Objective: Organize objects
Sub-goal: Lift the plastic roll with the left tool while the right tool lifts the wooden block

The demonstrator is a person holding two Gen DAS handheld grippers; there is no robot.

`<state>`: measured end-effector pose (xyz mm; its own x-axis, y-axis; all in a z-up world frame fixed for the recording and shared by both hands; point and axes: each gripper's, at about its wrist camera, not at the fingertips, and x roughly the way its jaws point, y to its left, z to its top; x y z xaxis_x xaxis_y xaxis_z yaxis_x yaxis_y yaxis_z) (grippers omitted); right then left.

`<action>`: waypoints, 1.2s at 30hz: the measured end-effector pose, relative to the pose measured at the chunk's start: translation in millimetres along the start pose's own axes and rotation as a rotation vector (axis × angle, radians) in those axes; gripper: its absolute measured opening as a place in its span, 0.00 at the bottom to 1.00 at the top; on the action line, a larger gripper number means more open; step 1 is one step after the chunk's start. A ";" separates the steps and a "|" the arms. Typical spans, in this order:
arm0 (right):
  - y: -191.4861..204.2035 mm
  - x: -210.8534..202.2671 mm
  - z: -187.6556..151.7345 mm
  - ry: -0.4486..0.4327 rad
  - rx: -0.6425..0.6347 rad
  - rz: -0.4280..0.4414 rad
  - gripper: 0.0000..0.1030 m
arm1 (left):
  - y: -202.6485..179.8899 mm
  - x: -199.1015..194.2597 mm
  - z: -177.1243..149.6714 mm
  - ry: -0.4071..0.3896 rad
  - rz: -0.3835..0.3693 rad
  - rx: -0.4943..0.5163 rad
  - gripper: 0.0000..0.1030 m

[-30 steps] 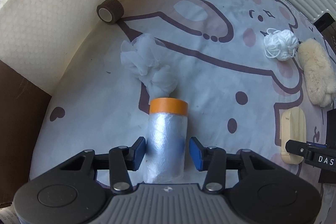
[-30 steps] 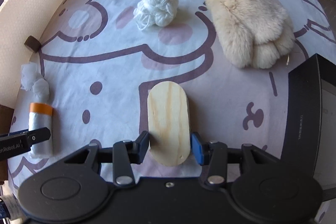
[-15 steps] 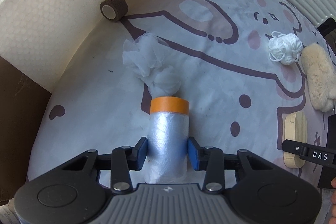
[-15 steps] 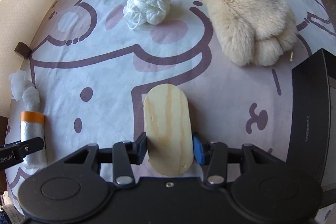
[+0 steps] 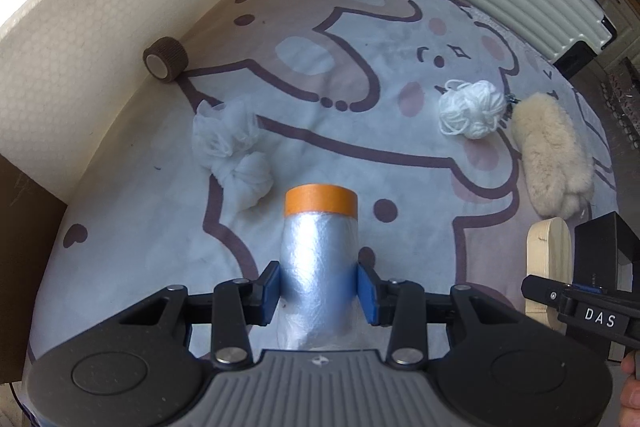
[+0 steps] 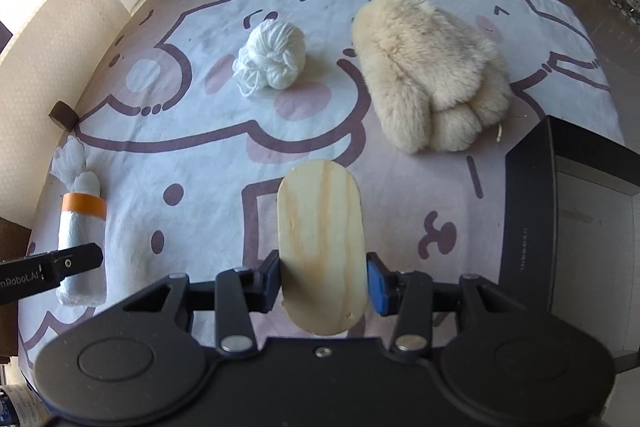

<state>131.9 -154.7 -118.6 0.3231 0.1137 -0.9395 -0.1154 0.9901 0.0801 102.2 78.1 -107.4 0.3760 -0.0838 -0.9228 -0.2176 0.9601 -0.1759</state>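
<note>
Cartoon-print cloth (image 6: 192, 155); left jaws clamp film roll (image 5: 318, 259), right jaws clamp wooden block (image 6: 322, 247)

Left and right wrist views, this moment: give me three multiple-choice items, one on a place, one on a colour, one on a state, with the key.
1. The brown roll lies:
A. against the cream board
B. on the fur piece
C. inside the black box

2. The band on the plastic-film roll is:
A. green
B. orange
C. blue

3. The right gripper is:
A. open over yarn
B. shut and empty
C. shut on the wooden piece

Key: 1 A, it touches the board; 2 B, plainly orange; 3 C, both pads press its edges.
</note>
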 end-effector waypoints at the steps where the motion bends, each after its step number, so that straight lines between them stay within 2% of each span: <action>1: -1.9 -4.0 -1.0 -0.009 0.002 -0.001 0.43 | -4.5 -3.2 -0.6 -0.010 -0.004 0.009 0.40; 17: -38.6 -78.0 -24.4 -0.195 0.022 -0.066 0.43 | -72.1 -60.7 -14.1 -0.176 0.002 0.180 0.40; 24: -49.9 -105.4 -31.0 -0.273 0.054 -0.077 0.43 | -89.7 -83.1 -21.5 -0.238 0.006 0.230 0.40; 36: -47.5 -135.4 -31.1 -0.385 0.074 -0.050 0.43 | -89.5 -112.5 -25.2 -0.318 0.001 0.212 0.40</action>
<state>64.4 -219.7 -5.6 0.6566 0.0737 -0.7506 -0.0274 0.9969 0.0739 56.7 -5.2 3.5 0.6442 -0.0276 -0.7643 -0.0396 0.9968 -0.0694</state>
